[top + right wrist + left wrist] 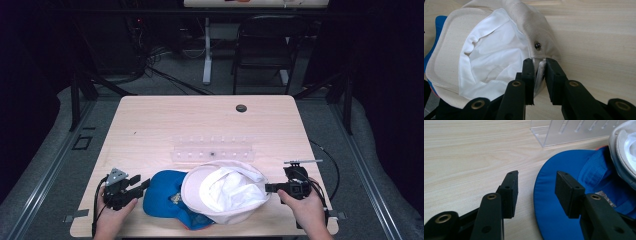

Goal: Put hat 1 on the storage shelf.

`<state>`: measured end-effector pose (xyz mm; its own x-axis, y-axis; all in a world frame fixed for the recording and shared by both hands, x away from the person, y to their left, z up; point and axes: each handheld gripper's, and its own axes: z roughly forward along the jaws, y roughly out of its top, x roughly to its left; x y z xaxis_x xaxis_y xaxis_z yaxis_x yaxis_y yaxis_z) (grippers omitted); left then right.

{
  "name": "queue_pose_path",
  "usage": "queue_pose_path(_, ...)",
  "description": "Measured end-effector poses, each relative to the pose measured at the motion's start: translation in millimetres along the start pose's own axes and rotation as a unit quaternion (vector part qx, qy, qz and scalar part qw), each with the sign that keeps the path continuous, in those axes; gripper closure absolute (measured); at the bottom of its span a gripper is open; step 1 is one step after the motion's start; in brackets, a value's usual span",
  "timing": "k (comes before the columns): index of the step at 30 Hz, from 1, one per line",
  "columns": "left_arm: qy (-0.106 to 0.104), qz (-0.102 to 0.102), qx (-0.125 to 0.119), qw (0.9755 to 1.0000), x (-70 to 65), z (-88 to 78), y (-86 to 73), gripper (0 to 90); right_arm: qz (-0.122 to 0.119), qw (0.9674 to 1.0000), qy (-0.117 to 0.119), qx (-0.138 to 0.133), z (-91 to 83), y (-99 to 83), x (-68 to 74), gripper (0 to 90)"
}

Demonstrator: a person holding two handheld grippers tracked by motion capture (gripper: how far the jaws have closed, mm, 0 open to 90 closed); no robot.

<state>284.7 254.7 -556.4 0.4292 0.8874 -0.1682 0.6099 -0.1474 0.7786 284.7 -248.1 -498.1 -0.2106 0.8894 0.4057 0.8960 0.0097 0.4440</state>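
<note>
- The wooden counter (165,120) carried everything, with the work gathered along its near edge.
- A clear plastic rack (212,148) was seen lying near the middle of the counter, just beyond the caps and apart from both grippers.
- The white cap (225,192) was found upside down, its pale lining facing up, resting partly on top of the blue cap (162,192), which was spread on the counter to its left.
- In the left gripper view the brim of the blue cap (554,195) was seen passing under the right-hand finger, while the other finger stood over bare wood.
- The left gripper (131,187) was held just beside the blue cap with its fingers (510,192) released and well apart; nothing was pinched.
- The right gripper (539,75) was seen with its fingers (527,77) clenched on the rim of the white cap (534,37), a fold of fabric being caught between them just below a small metal eyelet (537,45).
- The step in hand was judged to be the grasping of the white cap, so that it could be taken off the blue one.
- The next move was judged to call for a lift or a pull to the right with the grip kept firm, and perhaps for the blue cap to be steadied by the left gripper so that it was not dragged along.
</note>
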Motion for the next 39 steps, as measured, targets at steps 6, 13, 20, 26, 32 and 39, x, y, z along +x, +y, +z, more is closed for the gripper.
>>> queue_pose_path(6, 0.001, -0.001, -0.003, 1.0000, 0.4, 0.9, -0.4, 53.8, -0.007, 0.9995, -0.029, 0.008, -7.6, 26.5, -2.1, 78.7)
queue_pose_path(13, 0.000, 0.002, 0.002, 1.0000, -0.4, 2.0, -0.4, 53.8, -0.027, 0.9964, -0.067, 0.045, -3.5, 53.8, 2.2, 78.7)
queue_pose_path(20, 0.000, 0.003, 0.002, 1.0000, -1.1, 1.4, -0.8, 53.8, -0.029, 0.9922, -0.089, 0.082, 5.0, 66.8, 10.5, 76.6)
queue_pose_path(26, -0.004, 0.007, 0.006, 1.0000, -1.5, 2.2, -0.9, 53.8, -0.006, 0.9876, -0.111, 0.111, 6.2, 67.0, 14.6, 66.0)
queue_pose_path(32, -0.004, 0.006, 0.005, 1.0000, -2.7, 3.2, -1.0, 53.8, 0.016, 0.9827, -0.110, 0.148, 12.6, 66.5, 9.2, 66.5)
queue_pose_path(39, -0.006, 0.007, 0.014, 0.9999, -2.6, 4.7, -1.2, 53.8, 0.020, 0.9769, -0.140, 0.160, 24.4, 67.4, 15.5, 76.2)
